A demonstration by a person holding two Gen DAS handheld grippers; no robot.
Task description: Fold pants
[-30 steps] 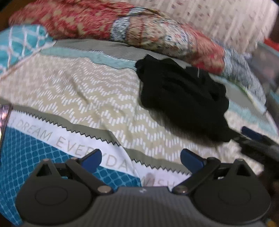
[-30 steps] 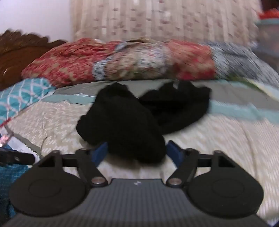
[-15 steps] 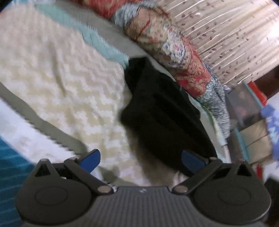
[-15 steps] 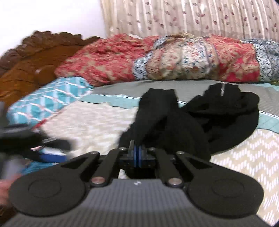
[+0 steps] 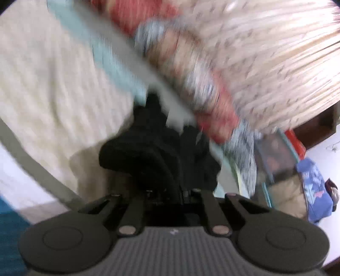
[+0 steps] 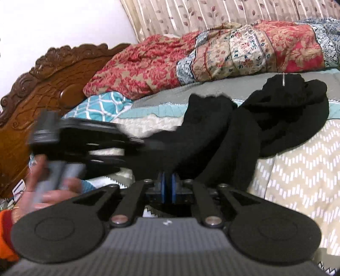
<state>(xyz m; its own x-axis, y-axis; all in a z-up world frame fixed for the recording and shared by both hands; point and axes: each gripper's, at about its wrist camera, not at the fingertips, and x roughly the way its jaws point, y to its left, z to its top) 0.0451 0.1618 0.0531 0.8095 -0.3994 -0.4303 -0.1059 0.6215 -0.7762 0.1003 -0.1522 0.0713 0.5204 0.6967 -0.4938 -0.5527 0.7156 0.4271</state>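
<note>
The black pants (image 5: 161, 148) lie crumpled on the zigzag-patterned bedspread (image 5: 53, 95). In the blurred left wrist view my left gripper (image 5: 170, 191) is shut on a fold of their near edge. In the right wrist view the pants (image 6: 244, 127) stretch from the middle to the upper right. My right gripper (image 6: 168, 186) holds their near end between its blue pads (image 6: 162, 187), whose jaws are opening slightly with cloth still pinched. The left gripper (image 6: 157, 144) comes in from the left, blurred, held by a hand (image 6: 42, 191), its tip buried in the cloth.
A rolled red floral quilt (image 6: 233, 53) lies along the far side of the bed under a curtain (image 6: 212, 12). A carved wooden headboard (image 6: 42, 89) and a teal pillow (image 6: 99, 106) are at the left. Boxes and clutter (image 5: 276, 152) stand beyond the bed's edge.
The left gripper rolled, moved in on the pants and closed on them. The right gripper closed on the near end and lifted it a little. The left gripper now reaches the pants in the right view.
</note>
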